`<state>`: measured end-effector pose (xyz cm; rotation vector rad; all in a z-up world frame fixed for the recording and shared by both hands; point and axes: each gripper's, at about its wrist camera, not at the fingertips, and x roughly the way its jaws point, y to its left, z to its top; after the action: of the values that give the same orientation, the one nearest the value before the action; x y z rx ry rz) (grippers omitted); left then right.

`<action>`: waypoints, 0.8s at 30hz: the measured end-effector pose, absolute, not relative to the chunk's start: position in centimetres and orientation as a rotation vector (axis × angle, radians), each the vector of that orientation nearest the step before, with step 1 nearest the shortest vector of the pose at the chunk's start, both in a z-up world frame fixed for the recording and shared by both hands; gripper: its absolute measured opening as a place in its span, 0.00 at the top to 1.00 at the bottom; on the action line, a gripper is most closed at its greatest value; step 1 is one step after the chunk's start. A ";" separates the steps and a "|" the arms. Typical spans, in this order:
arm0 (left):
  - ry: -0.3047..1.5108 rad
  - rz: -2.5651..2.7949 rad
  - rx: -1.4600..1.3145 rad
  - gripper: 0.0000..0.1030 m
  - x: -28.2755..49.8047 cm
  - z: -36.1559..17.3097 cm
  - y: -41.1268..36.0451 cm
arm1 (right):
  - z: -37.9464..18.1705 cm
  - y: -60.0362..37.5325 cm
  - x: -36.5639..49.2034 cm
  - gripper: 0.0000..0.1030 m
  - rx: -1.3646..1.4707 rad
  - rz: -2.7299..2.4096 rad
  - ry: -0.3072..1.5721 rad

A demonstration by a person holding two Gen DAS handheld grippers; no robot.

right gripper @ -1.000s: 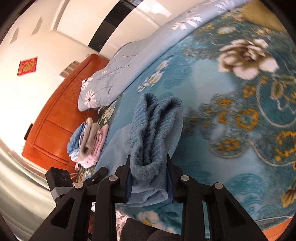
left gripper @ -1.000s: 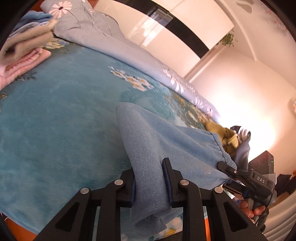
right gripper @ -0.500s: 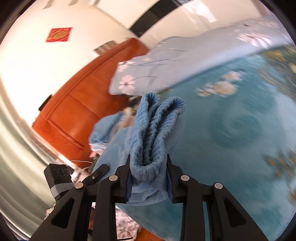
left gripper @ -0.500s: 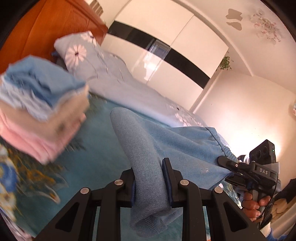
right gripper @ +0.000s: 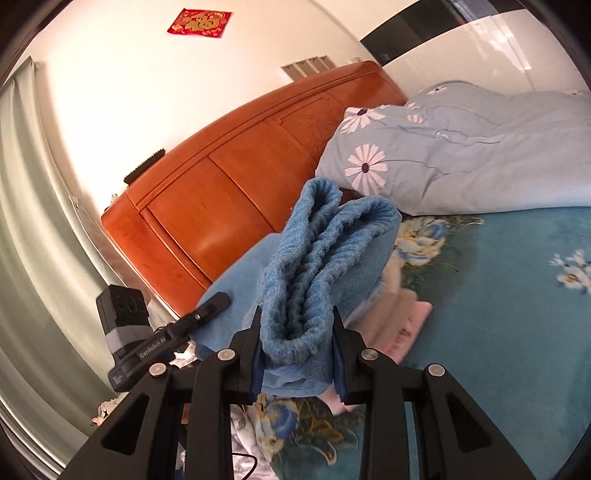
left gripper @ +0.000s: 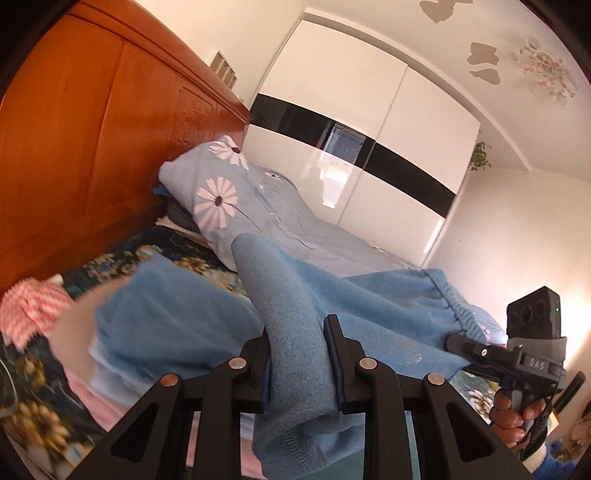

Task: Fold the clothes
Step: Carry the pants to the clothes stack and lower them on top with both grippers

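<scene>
Left gripper [left gripper: 300,360] clamped tight on a soft light blue fleece garment [left gripper: 295,332], jaws pressed on a thick fold of it, at 6 o'clock in the left wrist view. Right gripper [right gripper: 297,347] also clamped on the same blue garment, jaws squeezing its bunched ribbed edge [right gripper: 317,258], at 6 o'clock in the right wrist view. Garment held up in the air between the two grippers, stretched across from one to the other, just above a pile of folded clothes [left gripper: 110,332]. Pile blurry at 9 o'clock in the left wrist view: blue piece on top, cream and pink pieces under it. Same pile peeking out at 4 o'clock from the garment in the right wrist view, pink edge [right gripper: 402,325] showing. Pink and white zigzag cloth [left gripper: 33,306] beside the pile, at 9 o'clock. Teal bed cover with big flowers [right gripper: 498,314] under everything. Orange-brown wooden headboard [left gripper: 92,129] at 10 o'clock in the left wrist view. Pale blue quilt with white daisies [right gripper: 461,155] bunched by the headboard, at 2 o'clock in the right wrist view. White wardrobe with a black stripe [left gripper: 369,129] at 12 o'clock behind the bed. Red paper square [right gripper: 199,22] on the wall at 11 o'clock.
</scene>
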<state>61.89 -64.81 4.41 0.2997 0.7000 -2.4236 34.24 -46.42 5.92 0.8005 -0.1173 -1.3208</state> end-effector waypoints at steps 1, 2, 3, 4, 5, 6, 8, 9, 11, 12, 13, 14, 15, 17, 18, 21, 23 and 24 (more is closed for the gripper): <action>0.698 -2.416 0.301 0.75 62.3 4.6 -66.2 | 5.6 -47.6 34.5 0.70 0.804 -1.316 -0.117; 0.696 -2.407 0.303 0.75 62.6 4.8 -67.5 | 5.3 -48.6 34.8 0.70 0.808 -1.309 -0.121; 0.694 -2.399 0.305 0.75 63.0 4.9 -68.8 | 5.0 -49.6 35.0 0.70 0.812 -1.302 -0.125; 0.705 -2.391 0.306 0.75 63.3 4.8 -70.0 | 4.7 -50.5 35.3 0.70 0.816 -1.294 -0.129; 0.719 -2.383 0.308 0.75 63.6 4.6 -71.1 | 4.3 -51.5 35.5 0.70 0.820 -1.287 -0.133; 0.733 -2.375 0.309 0.75 63.9 4.3 -72.2 | 4.0 -52.5 35.8 0.70 0.825 -1.280 -0.137; 0.760 -2.358 0.312 0.75 64.5 3.9 -74.4 | 3.3 -54.3 36.3 0.70 0.839 -1.261 -0.149; 0.782 -2.347 0.310 0.75 65.0 3.6 -75.3 | 3.0 -55.1 36.6 0.70 0.851 -1.247 -0.159; 0.830 -2.316 0.311 0.75 65.8 2.6 -76.7 | 2.0 -56.0 37.2 0.70 0.872 -1.221 -0.170; 0.853 -2.295 0.316 0.75 66.2 1.9 -77.2 | 1.5 -56.1 37.6 0.70 0.871 -1.218 -0.167; 0.876 -2.275 0.321 0.75 66.6 1.2 -77.7 | 1.0 -56.0 37.8 0.69 0.868 -1.223 -0.159; 0.898 -2.254 0.326 0.75 66.9 0.4 -78.2 | 0.5 -55.8 37.9 0.69 0.866 -1.230 -0.150; 0.917 -2.243 0.331 0.75 67.1 -0.3 -78.3 | -0.2 -55.6 37.8 0.69 0.876 -1.236 -0.147; 0.954 -2.227 0.340 0.73 67.4 -1.7 -78.5 | -1.6 -55.3 37.2 0.68 0.921 -1.233 -0.158; 0.971 -2.220 0.339 0.72 67.4 -2.3 -78.7 | -2.4 -55.1 36.8 0.67 0.951 -1.219 -0.175; 0.962 -2.179 0.378 0.72 66.7 -3.2 -78.7 | -3.7 -55.2 36.6 0.66 1.000 -1.215 -0.181; 0.939 -2.146 0.419 0.72 66.1 -3.3 -78.5 | -3.8 -55.3 36.6 0.66 1.008 -1.222 -0.166; 0.929 -2.144 0.418 0.72 66.2 -3.0 -78.3 | -3.9 -55.3 36.7 0.66 1.011 -1.224 -0.157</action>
<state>66.17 -78.30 -2.95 0.4176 0.9289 -2.1436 36.69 -55.29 -3.85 1.0111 -0.1569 -1.2244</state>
